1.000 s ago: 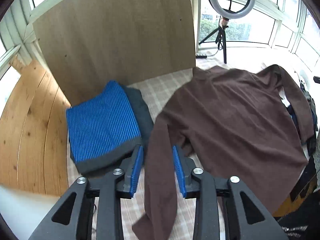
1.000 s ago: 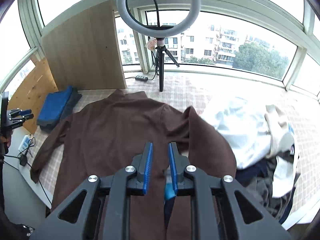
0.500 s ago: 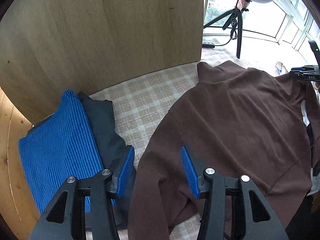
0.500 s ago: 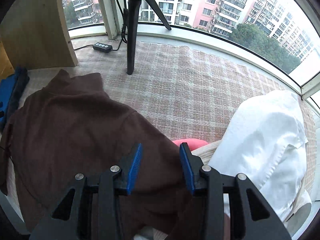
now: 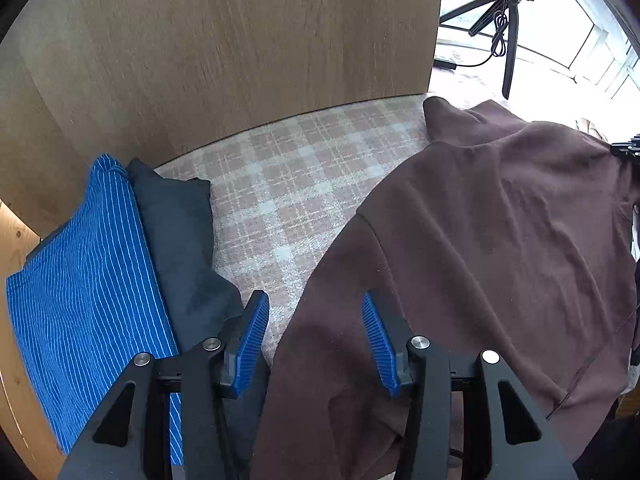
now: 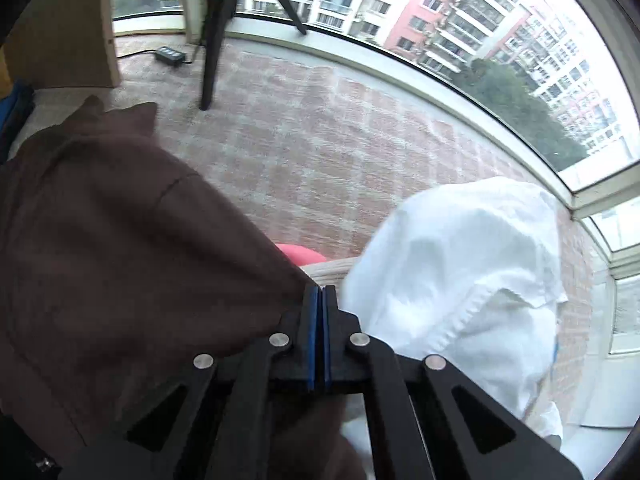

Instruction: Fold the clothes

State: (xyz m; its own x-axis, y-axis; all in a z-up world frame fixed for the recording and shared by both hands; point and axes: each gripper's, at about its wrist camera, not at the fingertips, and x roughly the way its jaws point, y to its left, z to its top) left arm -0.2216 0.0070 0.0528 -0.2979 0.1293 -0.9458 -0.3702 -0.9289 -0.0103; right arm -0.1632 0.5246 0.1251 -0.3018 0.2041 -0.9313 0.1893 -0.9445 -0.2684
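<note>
Checked cloth [image 5: 280, 208] covers the work surface. Nearest, the left gripper [image 5: 314, 338] hangs with jaws wide apart over the brown sweater [image 5: 500, 248], holding nothing. The right gripper [image 6: 320, 320] is pinched closed on the sweater's right edge. Farther left lies a folded blue striped garment [image 5: 80, 292]; a white garment [image 6: 472, 264] sits right.

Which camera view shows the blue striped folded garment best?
The left wrist view: the blue striped garment lies there large and unblocked, beside the brown sweater. The right wrist view shows only a blue sliver at its left edge.
</note>
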